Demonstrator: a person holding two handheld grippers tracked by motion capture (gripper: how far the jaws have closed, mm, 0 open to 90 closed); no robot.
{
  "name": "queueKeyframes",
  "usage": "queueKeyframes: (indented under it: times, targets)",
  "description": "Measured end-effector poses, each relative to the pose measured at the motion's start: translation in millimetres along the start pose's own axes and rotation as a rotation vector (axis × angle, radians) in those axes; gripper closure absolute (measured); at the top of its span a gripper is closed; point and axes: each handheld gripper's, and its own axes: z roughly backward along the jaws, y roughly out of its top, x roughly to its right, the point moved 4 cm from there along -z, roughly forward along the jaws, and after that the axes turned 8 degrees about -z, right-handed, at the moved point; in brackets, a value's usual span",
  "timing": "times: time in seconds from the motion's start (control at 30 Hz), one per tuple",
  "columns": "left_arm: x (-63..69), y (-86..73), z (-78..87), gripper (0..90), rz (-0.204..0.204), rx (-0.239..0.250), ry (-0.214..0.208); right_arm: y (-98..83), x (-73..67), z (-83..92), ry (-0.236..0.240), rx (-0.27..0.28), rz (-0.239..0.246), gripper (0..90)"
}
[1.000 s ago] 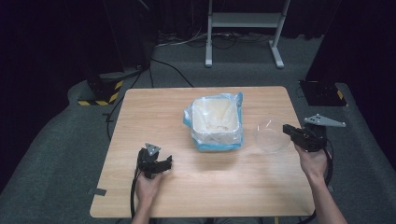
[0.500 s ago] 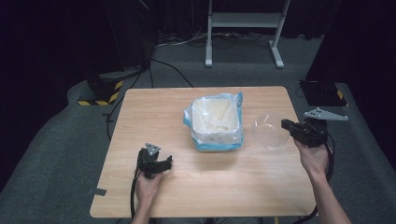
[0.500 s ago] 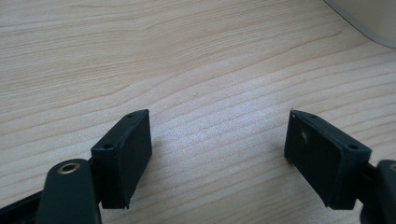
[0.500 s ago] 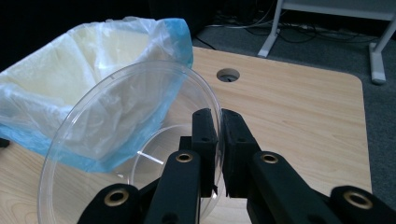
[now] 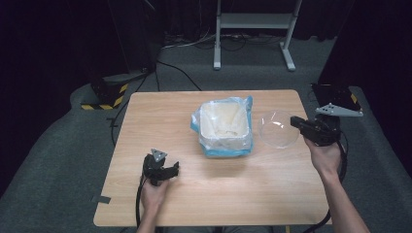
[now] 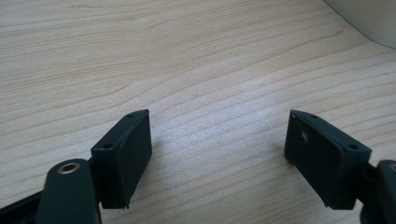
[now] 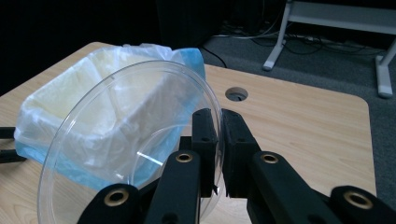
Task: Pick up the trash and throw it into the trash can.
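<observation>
A clear plastic bowl [image 5: 278, 128] hangs tilted above the table's right side, its rim pinched between the jaws of my right gripper [image 5: 297, 122]. In the right gripper view the clear plastic bowl [image 7: 121, 140] stands on edge in front of the bin, with the right gripper [image 7: 220, 140] shut on its rim. A cream bin lined with a blue-and-white plastic bag [image 5: 224, 125] stands at the table's middle. My left gripper [image 5: 171, 171] rests low at the front left, open. Bare wood shows between the jaws of the left gripper [image 6: 219, 144].
The wooden table [image 5: 145, 126] has a round cable hole [image 7: 236, 94] near its far right corner. A grey metal stand [image 5: 252, 24] and cables lie on the floor behind. A dark box [image 5: 335, 94] sits off the table's right edge.
My right gripper has carried the clear bowl a little left toward the bin and tipped it more upright. The left gripper has stayed put.
</observation>
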Motion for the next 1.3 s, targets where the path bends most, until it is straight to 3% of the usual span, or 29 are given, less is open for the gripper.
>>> queueKeyframes:
  times: [0.73, 1.3]
  targets:
    - [-0.1, 0.0, 0.0, 22.9, -0.001, 0.000, 0.000, 28.0, -33.2, -11.7, 0.047, 0.008, 0.055, 85.2]
    - [-0.1, 0.0, 0.0, 22.9, -0.001, 0.000, 0.000, 42.1, -56.6, -34.7, 0.077, 0.008, 0.066, 85.1]
